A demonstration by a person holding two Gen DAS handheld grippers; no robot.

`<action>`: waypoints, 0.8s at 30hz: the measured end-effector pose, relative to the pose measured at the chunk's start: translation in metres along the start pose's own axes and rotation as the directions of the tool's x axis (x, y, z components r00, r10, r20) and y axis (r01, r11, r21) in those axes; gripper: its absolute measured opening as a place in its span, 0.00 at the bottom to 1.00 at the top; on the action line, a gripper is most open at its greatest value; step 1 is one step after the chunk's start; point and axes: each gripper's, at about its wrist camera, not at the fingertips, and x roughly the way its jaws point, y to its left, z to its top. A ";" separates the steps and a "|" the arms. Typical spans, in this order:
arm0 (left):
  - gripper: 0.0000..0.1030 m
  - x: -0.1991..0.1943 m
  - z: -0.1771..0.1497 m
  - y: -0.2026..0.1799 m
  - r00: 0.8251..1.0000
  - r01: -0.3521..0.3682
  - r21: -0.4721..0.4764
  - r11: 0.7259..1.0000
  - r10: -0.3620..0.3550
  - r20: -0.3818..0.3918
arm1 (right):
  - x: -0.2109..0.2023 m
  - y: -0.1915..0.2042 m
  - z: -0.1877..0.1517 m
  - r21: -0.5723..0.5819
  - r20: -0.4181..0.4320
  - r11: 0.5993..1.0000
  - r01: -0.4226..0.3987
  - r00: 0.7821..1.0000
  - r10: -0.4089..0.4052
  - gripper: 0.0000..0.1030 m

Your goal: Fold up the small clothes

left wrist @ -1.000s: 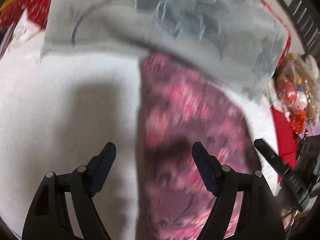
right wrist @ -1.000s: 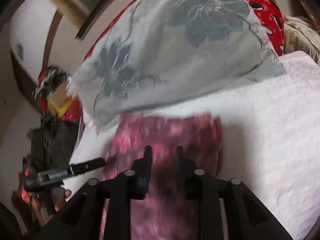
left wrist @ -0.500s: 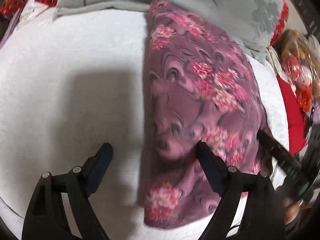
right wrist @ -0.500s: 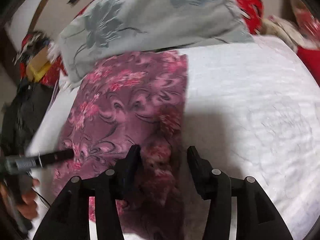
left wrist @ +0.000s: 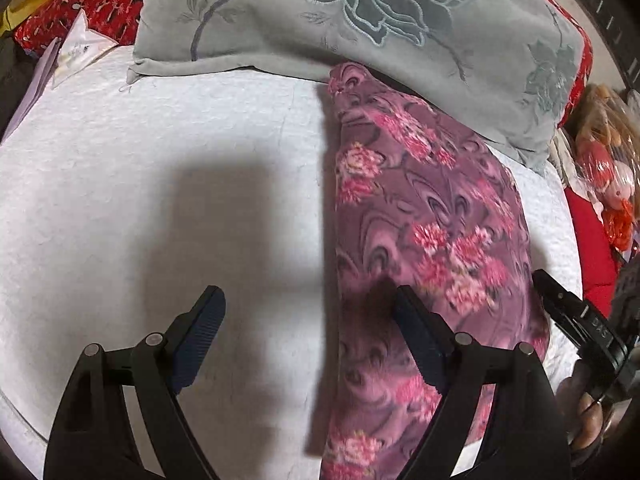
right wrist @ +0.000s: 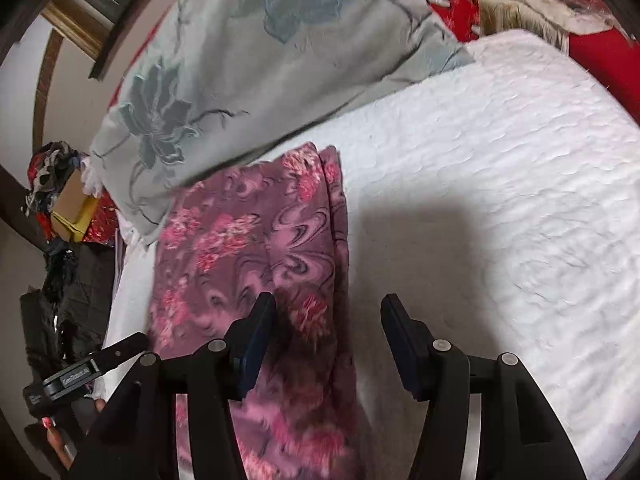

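Note:
A purple garment with pink flowers [left wrist: 432, 232] lies folded in a long strip on the white bedspread [left wrist: 160, 168]; its far end reaches under a grey pillow. It also shows in the right wrist view [right wrist: 248, 256]. My left gripper [left wrist: 308, 304] is open and empty, above the garment's left edge, its right finger over the cloth. My right gripper [right wrist: 328, 312] is open and empty, above the garment's right edge, its left finger over the cloth. The right gripper's tip shows at the right of the left wrist view [left wrist: 576, 320].
A grey pillow with embroidered flowers [left wrist: 360, 20] lies across the far side, also in the right wrist view [right wrist: 248, 56]. Red cloth [left wrist: 100, 4] and stuffed toys [left wrist: 604, 168] sit around the bed. A cardboard box [right wrist: 72, 204] and dark clutter lie off the bed's left edge.
Both grippers pulled back and up from the garment. The right gripper went from nearly shut to open and let the cloth go. The garment now lies flat in a folded strip.

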 end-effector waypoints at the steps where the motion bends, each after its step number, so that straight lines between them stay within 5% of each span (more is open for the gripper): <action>1: 0.84 0.003 0.003 0.001 1.000 0.004 -0.002 1.000 -0.004 -0.003 | 0.003 0.000 0.002 0.014 0.004 1.000 -0.012 1.000 0.012 0.56; 15: 0.84 0.024 0.025 -0.003 0.999 0.047 0.004 0.999 -0.047 -0.027 | 0.030 0.007 0.020 0.021 -0.009 0.990 -0.136 0.991 0.136 0.58; 24: 0.84 0.040 0.061 -0.002 0.989 0.121 -0.061 0.991 -0.126 -0.082 | 0.048 0.019 0.067 0.044 0.038 0.999 -0.030 0.999 0.029 0.55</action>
